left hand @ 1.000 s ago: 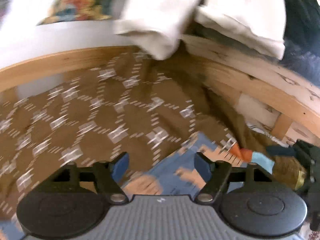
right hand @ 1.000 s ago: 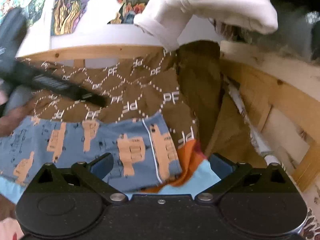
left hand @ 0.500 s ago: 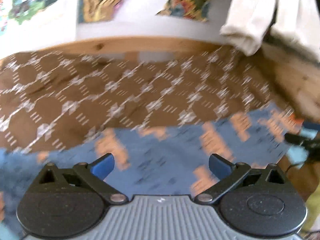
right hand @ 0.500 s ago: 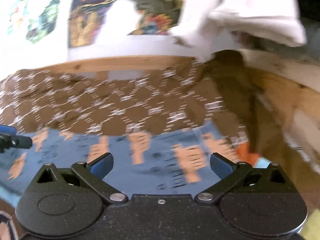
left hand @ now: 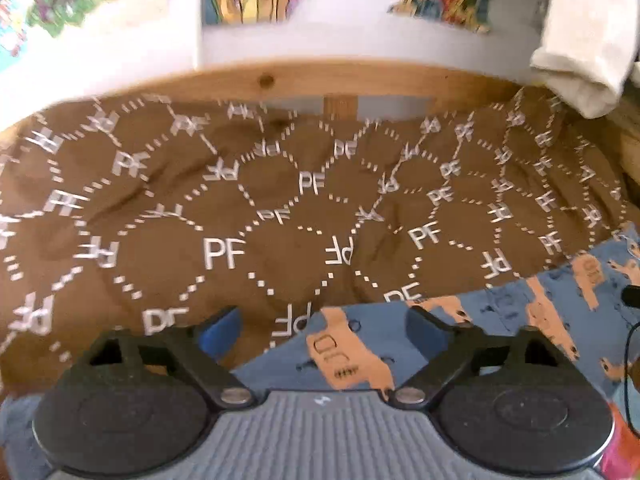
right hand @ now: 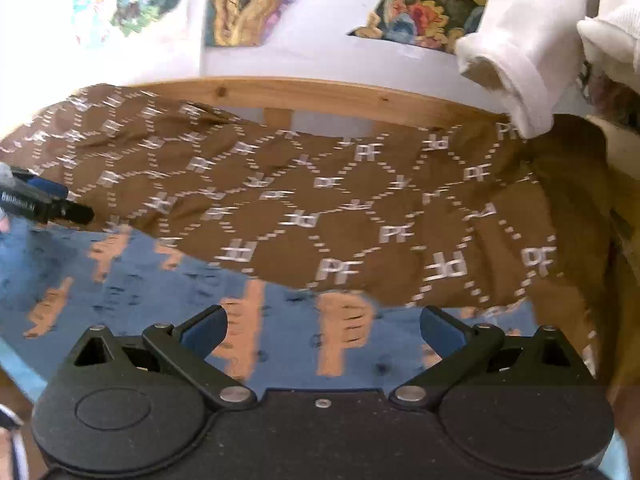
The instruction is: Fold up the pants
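Note:
Blue pants [left hand: 500, 320] with an orange animal print lie flat beside a brown cloth [left hand: 280, 220] printed with white "PF" letters. My left gripper [left hand: 322, 320] hovers over a corner of the pants. Its jaws are closing, still wide apart, and the pads press on nothing. My right gripper [right hand: 324, 320] stands open above the pants [right hand: 140, 280] near their edge along the brown cloth [right hand: 320, 200], gripping nothing. At the left of the right wrist view the left gripper [right hand: 48, 204] shows as a dark tip. A dark tip at the right edge of the left wrist view looks like the right gripper [left hand: 630, 296].
A wooden frame rail [left hand: 320, 80] runs behind the brown cloth, with a white wall and colourful pictures [right hand: 248, 12] above it. A cream-white garment [right hand: 520, 60] hangs over the frame at the upper right. More wooden framing stands at the far right [right hand: 624, 184].
Both views have swung left along the pants, away from the right-hand wooden corner. My left gripper's jaws went from half open to wide, then narrowed slightly. The right gripper stayed open.

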The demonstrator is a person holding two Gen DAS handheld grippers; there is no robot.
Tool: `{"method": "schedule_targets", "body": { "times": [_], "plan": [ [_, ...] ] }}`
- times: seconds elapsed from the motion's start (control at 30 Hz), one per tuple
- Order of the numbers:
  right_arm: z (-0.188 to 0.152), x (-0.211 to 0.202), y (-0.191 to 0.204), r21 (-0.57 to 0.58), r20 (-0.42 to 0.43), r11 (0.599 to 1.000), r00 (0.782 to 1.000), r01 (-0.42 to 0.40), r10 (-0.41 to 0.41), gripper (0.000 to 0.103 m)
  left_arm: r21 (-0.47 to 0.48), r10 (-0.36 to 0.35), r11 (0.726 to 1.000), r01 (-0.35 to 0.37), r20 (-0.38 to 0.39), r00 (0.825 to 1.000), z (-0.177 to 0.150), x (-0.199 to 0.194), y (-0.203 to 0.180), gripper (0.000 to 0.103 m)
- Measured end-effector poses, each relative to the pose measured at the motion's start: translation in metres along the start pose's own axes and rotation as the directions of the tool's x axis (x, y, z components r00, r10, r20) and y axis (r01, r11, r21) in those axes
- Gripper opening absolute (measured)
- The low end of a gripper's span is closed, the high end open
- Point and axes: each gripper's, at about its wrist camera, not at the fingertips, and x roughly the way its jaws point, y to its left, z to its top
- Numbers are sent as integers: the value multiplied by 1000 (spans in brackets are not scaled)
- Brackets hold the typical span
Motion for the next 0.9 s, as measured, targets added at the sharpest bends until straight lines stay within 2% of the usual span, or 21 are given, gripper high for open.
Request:
{"method": "schedule_targets", "body": {
  "times": [0.07,0.13,0.2,0.27,0.37,0.4,0.43,0.5,0.63,0.7,0.77,0.8,0.87,0.9],
  "plan": [
    [4,9,-5,-56,-24,994,995,93,-94,102,13,9,1000,-8,-50,999,6,20,1,84],
    [7,17,-14,-103,-47,981,984,166,-172,98,64,23,998,-18,-81,996,8,36,-4,77],
    [11,23,-26,-123,-62,966,970,225,-234,97,126,51,991,-38,-104,993,3,48,-13,57],
    [12,26,-40,-123,-76,957,959,261,-272,93,181,89,981,-64,-138,986,-3,58,-21,43],
    [12,33,-59,-89,-122,965,959,248,-257,81,214,135,971,-106,-127,983,-9,63,-30,42],
    [12,37,-63,-89,-136,966,958,241,-252,74,230,151,966,-121,-120,981,-10,64,-32,42],
    [11,41,-65,-97,-152,966,956,240,-253,61,246,168,960,-136,-114,979,-11,65,-35,42],
    [11,45,-66,-109,-157,959,948,262,-277,43,264,190,952,-156,-109,976,-10,66,-37,42],
    [10,45,-74,-89,-147,957,946,277,-288,41,246,199,955,-164,-121,973,-4,65,-36,42],
    [10,43,-72,-106,-134,946,939,305,-318,44,230,211,956,-181,-111,971,-3,61,-35,43],
    [7,40,-73,-97,-123,940,934,326,-336,50,205,214,960,-190,-104,971,1,58,-34,44],
    [6,39,-74,-81,-121,941,934,329,-337,56,190,208,964,-187,-100,973,1,55,-35,50],
    [5,29,-77,-31,-97,950,945,311,-312,67,168,181,972,-165,-88,980,3,45,-39,54],
    [3,21,-77,-4,-74,956,953,294,-293,82,166,166,974,-151,-77,983,4,41,-43,56]
  ]
}}
